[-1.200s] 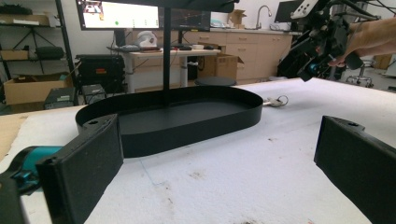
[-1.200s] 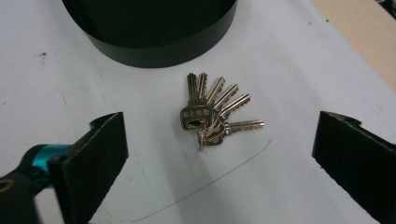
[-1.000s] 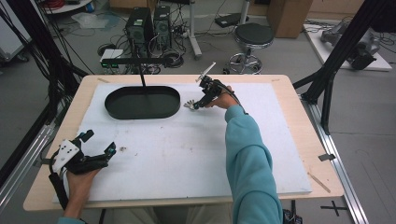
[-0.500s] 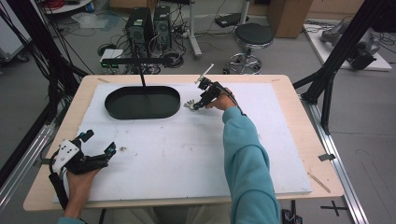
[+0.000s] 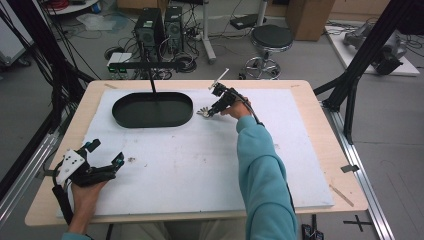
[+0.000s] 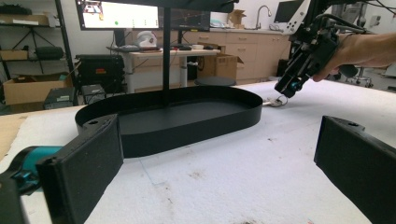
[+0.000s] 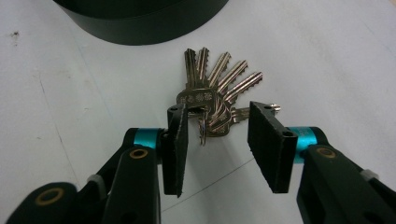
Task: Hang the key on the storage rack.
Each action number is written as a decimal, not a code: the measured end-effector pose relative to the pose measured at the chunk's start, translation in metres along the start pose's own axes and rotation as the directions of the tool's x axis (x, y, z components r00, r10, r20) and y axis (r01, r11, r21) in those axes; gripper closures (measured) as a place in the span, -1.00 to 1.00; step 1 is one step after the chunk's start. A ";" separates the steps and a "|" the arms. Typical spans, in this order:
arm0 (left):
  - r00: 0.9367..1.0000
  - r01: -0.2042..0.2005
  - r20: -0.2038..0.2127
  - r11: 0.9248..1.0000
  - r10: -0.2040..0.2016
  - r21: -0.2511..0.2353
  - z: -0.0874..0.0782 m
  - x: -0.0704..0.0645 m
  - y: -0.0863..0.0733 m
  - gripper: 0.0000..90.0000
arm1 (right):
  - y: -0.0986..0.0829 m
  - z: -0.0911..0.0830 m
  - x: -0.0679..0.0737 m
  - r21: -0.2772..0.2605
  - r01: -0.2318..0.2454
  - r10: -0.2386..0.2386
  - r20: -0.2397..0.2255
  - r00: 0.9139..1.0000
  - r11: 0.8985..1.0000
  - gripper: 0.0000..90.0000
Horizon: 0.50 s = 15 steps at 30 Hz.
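Silver bunch of keys [image 7: 212, 100]: fanned flat on the white tabletop [image 5: 200, 165], just beside the black oval tray [image 5: 152, 109]. Right tongs [image 7: 219, 135]: parted, straddling the bunch. Left tongs [image 6: 215, 158]: wide apart, empty, well away from the tray.

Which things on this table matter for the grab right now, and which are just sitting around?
In the job:
- bunch of keys, lying between the open jaws
- right gripper, over the keys
- black oval tray, just beside the keys

Lying about:
- left gripper, open, at the near left corner
- stool and computer towers on the floor behind
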<state>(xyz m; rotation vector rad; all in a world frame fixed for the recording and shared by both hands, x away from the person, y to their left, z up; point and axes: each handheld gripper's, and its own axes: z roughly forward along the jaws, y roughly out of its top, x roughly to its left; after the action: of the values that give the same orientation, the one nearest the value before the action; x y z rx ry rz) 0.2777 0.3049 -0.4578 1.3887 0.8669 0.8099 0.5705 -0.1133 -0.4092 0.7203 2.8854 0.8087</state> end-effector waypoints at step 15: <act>1.000 0.000 -0.001 1.000 0.000 0.000 0.000 0.000 0.000 -0.96 | 0.001 0.005 0.002 0.053 0.019 -0.018 -0.023 1.000 0.998 0.72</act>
<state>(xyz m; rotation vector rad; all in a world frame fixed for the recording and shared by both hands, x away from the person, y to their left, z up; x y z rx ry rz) 0.2778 0.3050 -0.4578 1.3886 0.8682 0.8101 0.5701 -0.1098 -0.4130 0.6930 2.9397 0.7455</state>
